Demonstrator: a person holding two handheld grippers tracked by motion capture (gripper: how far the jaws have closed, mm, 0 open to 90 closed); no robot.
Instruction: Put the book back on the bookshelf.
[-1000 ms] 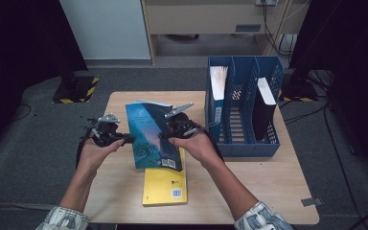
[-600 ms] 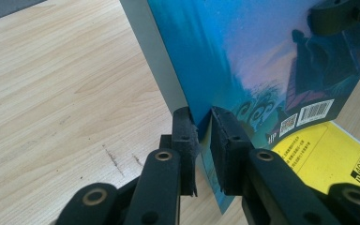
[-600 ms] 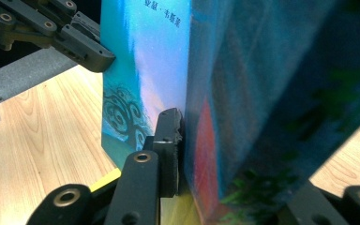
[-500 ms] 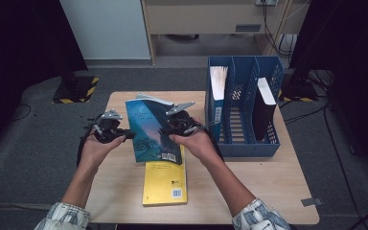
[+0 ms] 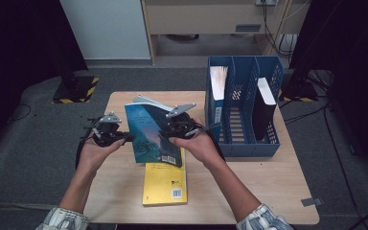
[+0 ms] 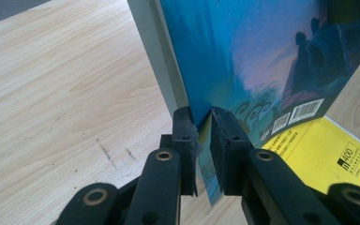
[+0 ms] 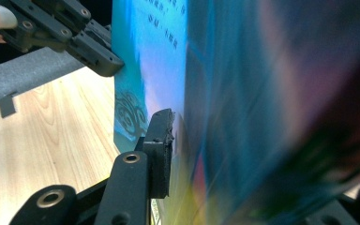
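A blue book [image 5: 153, 136] is held up, tilted, above the table between both hands. My left gripper [image 5: 124, 138] is shut on the edge of its cover [image 6: 262, 56], with both pads [image 6: 185, 136] pressed on it. My right gripper [image 5: 170, 132] has the book [image 7: 243, 93] between its jaws. These have just been opening, and the left finger [image 7: 159, 145] stands a sliver off the cover. The other finger is hidden behind the book. A yellow book [image 5: 165, 184] lies flat below, also in the left gripper view [image 6: 328, 150].
A blue file organizer [image 5: 242, 143] stands at the right of the wooden table [image 5: 268, 191]. White papers [image 5: 218, 81] stand in its left slot and a black book [image 5: 263, 103] in its right slot. The left gripper [image 7: 98, 61] shows in the right gripper view.
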